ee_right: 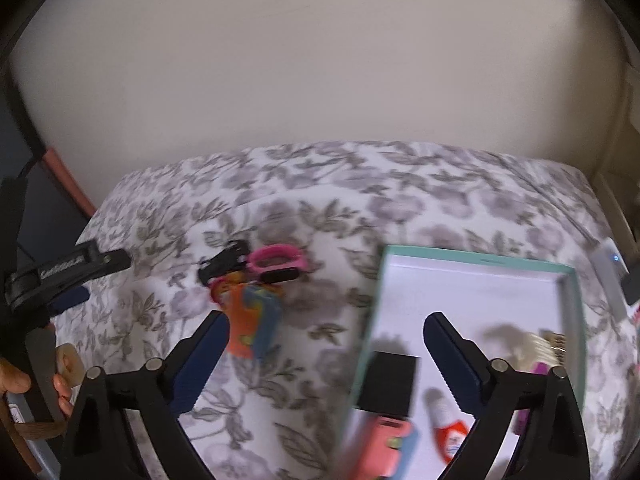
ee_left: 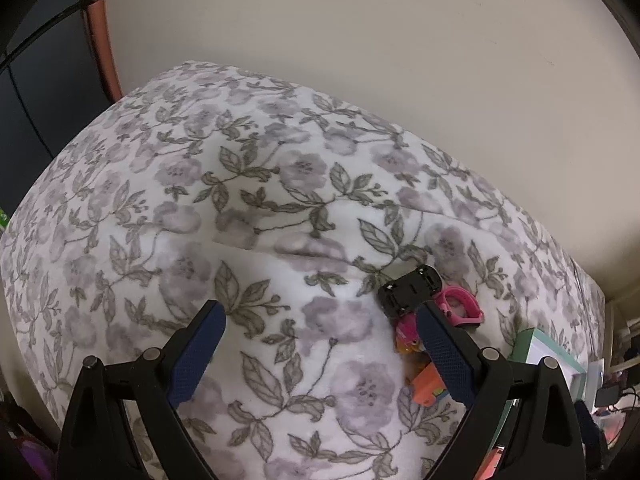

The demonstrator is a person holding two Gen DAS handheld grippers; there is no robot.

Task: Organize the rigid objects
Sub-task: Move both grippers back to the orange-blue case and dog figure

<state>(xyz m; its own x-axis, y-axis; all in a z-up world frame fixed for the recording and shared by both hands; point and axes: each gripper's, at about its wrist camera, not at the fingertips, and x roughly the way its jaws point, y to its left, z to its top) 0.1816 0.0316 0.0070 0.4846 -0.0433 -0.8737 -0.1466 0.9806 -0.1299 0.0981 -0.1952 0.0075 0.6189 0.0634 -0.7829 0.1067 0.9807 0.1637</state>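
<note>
Toys (ee_right: 256, 300) – black car, pink band, orange piece – cluster mid-blanket (ee_right: 440, 184), left of the teal box (ee_right: 480, 258); my right gripper (ee_right: 326, 334), jaws wide and empty, hangs above the box's left edge – my left gripper (ee_left: 320, 320), likewise open, sits nearer.

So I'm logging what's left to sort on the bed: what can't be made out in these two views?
- Orange toy: left wrist view, the left gripper's right finger hides most of it.
- Box contents: right wrist view, motion blur; black block, pink item and red-and-white tube unidentifiable.
- Box's near end: cut off by the frame's bottom edge and the right gripper.
</note>
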